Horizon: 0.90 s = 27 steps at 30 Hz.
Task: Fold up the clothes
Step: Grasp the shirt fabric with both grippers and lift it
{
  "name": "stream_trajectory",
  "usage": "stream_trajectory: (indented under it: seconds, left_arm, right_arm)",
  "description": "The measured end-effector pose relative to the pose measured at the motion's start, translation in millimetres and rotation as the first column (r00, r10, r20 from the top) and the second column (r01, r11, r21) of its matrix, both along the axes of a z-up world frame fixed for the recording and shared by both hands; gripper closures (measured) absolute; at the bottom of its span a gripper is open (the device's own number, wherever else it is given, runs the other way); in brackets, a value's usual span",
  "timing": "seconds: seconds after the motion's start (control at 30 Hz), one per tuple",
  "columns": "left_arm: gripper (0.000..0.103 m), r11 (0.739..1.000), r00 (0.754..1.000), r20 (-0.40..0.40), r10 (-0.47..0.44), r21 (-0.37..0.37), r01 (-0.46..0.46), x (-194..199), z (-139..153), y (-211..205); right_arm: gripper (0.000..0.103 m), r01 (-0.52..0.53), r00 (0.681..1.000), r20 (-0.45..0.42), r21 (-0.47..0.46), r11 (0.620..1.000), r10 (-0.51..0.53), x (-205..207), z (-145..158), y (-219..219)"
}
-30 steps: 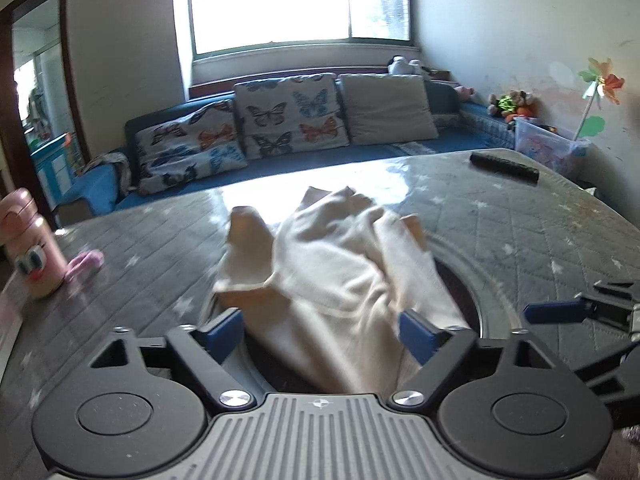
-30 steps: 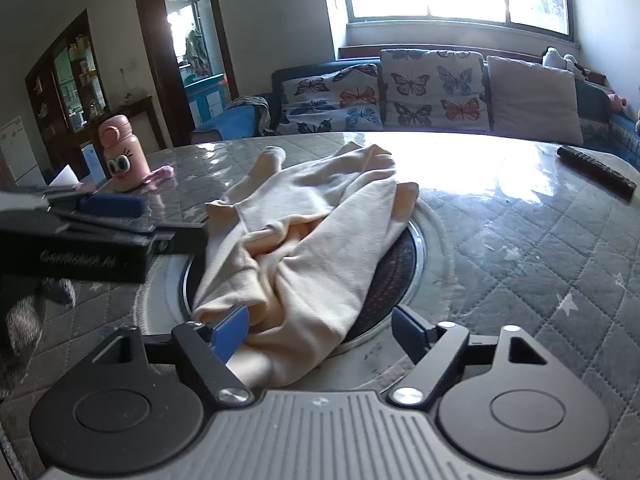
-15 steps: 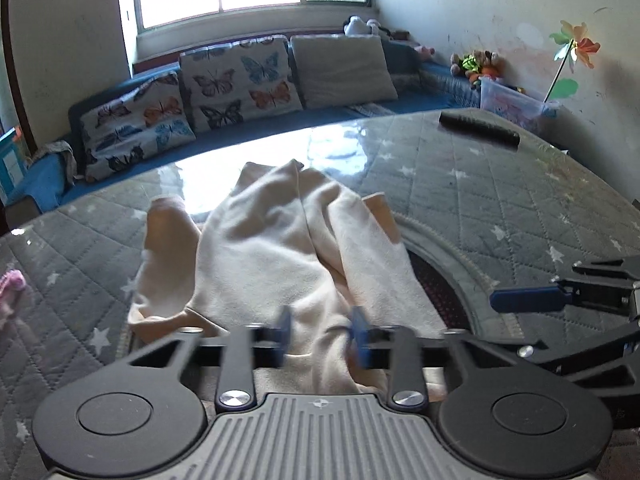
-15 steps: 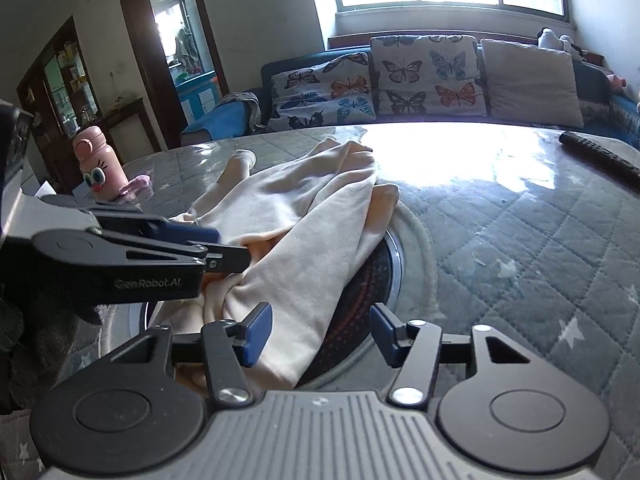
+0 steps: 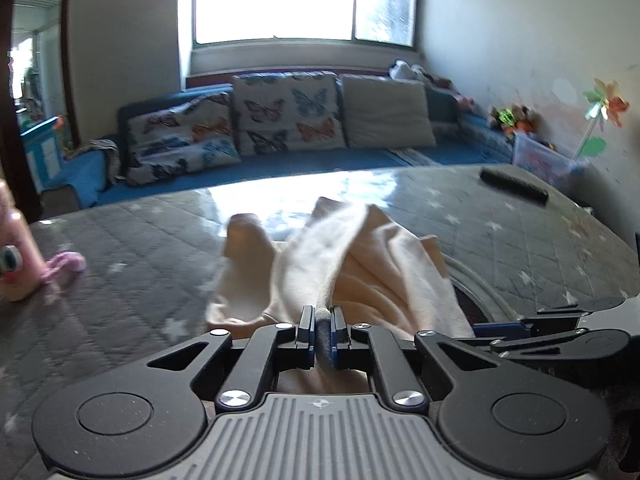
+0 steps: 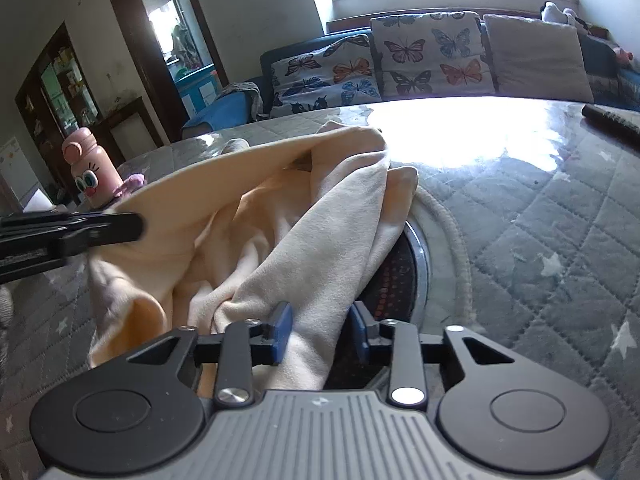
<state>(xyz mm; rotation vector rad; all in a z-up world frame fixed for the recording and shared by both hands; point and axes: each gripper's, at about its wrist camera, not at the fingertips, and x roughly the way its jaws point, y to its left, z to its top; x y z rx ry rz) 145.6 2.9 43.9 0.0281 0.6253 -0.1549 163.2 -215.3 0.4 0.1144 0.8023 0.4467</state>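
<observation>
Setting: a home living room. Evidence — blue sofa (image 5: 280,164) under a wide window (image 5: 304,0), with butterfly cushions (image 6: 432,56) and a plain pillow (image 5: 386,112); soft toys (image 5: 512,116) and a paper pinwheel (image 5: 604,100) by the wall; remote (image 5: 514,186) and pink child's bottle (image 6: 90,168) on a quilted table (image 6: 560,220); doorway (image 6: 180,40) to further rooms.

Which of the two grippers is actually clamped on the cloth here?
The left gripper: its jaws are pinched shut on the cream garment. The right gripper straddles a fold, jaws apart.
</observation>
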Motion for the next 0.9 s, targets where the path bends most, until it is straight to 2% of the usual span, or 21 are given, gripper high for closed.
stream_trajectory:
  seconds: [0.03, 0.13, 0.3, 0.57, 0.67, 0.83, 0.9]
  left_arm:
    - [0.095, 1.000, 1.000, 0.006, 0.013, -0.001, -0.013, -5.0, 1.8, 4.8]
    - [0.096, 0.999, 0.999, 0.018, 0.048, -0.001, -0.048, -20.7, 5.4, 16.5]
    - [0.096, 0.995, 0.995, 0.027, 0.099, -0.005, -0.099, -51.0, 6.2, 31.1]
    - [0.096, 0.990, 0.991, -0.002, 0.136, -0.022, -0.136, -111.2, 2.4, 50.0]
    - [0.096, 0.991, 0.991, -0.038, 0.129, -0.021, -0.130, -132.4, -4.8, 53.0]
    - [0.094, 0.995, 0.991, -0.099, 0.092, -0.016, -0.094, -154.3, -17.1, 54.9]
    - [0.092, 0.996, 0.991, -0.108, 0.081, -0.010, -0.083, -156.0, -18.9, 54.9]
  right_arm:
    - [0.090, 0.006, 1.000, 0.001, 0.006, 1.000, -0.006, -0.4, 0.4, -0.6]
    - [0.101, 0.028, 1.000, 0.008, 0.022, 0.999, -0.028, -3.6, 3.0, -3.3]
    - [0.101, 0.046, 0.997, 0.061, 0.028, 0.999, -0.047, -21.9, 17.7, -10.9]
    - [0.101, 0.030, 0.993, 0.116, 0.031, 0.999, -0.033, -81.9, 39.7, -36.3]
    - [0.101, 0.026, 0.995, 0.091, 0.021, 0.999, -0.028, -101.0, 39.1, -45.8]
    - [0.101, -0.027, 1.000, -0.001, -0.032, 0.999, 0.027, -129.8, 31.8, -50.7]
    - [0.099, -0.033, 0.999, 0.000, -0.060, 0.998, 0.034, -132.1, 34.0, -50.5]
